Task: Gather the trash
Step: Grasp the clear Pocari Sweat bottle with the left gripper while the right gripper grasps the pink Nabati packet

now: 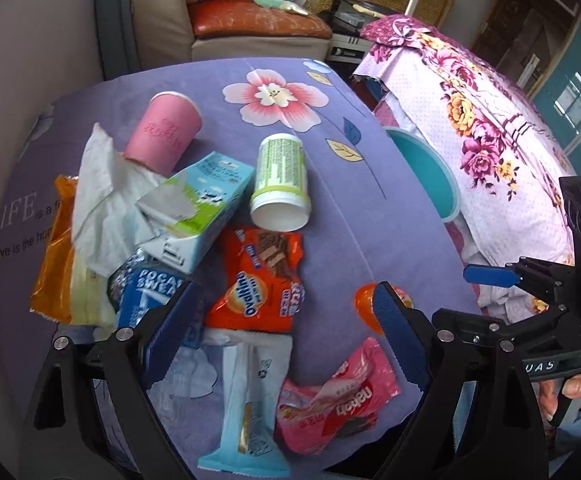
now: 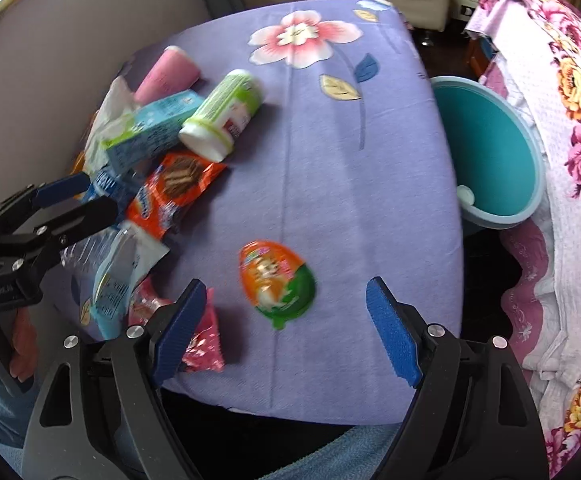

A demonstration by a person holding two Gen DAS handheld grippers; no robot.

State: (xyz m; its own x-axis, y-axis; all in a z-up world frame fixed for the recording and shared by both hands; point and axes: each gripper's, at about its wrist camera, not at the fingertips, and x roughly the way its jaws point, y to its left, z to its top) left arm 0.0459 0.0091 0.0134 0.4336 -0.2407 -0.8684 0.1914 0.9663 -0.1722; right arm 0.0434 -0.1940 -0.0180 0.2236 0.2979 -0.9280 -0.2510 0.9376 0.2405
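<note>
Soft, even daylight fills both views, with a bright window patch in the right wrist view's top left corner. Shadows under the green-labelled bottle (image 1: 280,182) are faint. The left wrist view is sharp; the right wrist view is motion-blurred, especially the egg-shaped wrapper (image 2: 276,282). Fisheye bending curves the purple-covered surface (image 1: 330,200), and corners fall dark.

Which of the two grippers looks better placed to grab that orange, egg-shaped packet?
The right hand-held gripper: the orange egg-shaped packet lies just ahead between its open fingers, while the left hand-held gripper hovers over the wrapper pile.
</note>
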